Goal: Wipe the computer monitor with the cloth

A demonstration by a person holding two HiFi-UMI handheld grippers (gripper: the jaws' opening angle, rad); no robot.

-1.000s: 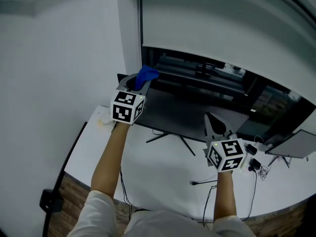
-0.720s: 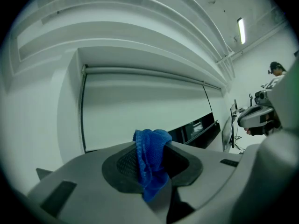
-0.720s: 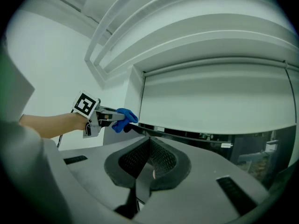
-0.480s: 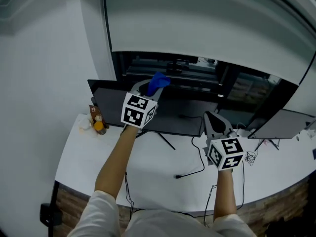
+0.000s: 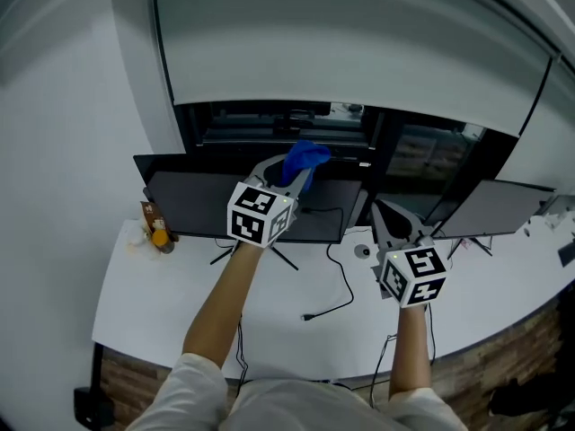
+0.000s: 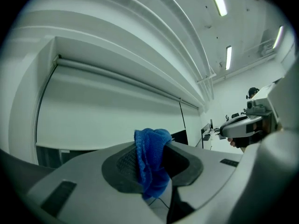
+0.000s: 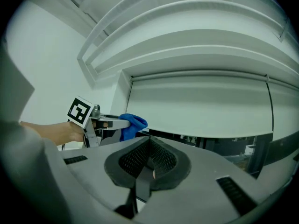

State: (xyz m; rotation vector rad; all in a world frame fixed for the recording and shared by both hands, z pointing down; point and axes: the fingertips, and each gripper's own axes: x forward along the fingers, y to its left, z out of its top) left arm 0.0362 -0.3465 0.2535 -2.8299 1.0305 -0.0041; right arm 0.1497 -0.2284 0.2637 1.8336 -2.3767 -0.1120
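Observation:
A wide dark computer monitor (image 5: 189, 203) stands on the white desk (image 5: 180, 312), its screen facing me. My left gripper (image 5: 289, 171) is raised in front of the monitor's upper edge, shut on a bunched blue cloth (image 5: 304, 160). The cloth (image 6: 150, 164) fills the gap between the left jaws and hangs below them. My right gripper (image 5: 388, 215) hovers lower and to the right of the monitor, jaws pressed together with nothing in them. From the right gripper view the left gripper (image 7: 117, 125) and the blue cloth (image 7: 132, 123) show at the left.
A second monitor (image 5: 490, 209) stands at the right of the desk. Small bottles (image 5: 154, 227) sit at the desk's left end. A black cable (image 5: 334, 290) snakes across the desk below the monitor. A white roller blind (image 5: 350, 52) hangs over the window behind.
The view has swung left, so the monitor shows whole and centred. My left gripper with the cloth now sits over the monitor's middle top edge; the right gripper has held its pose.

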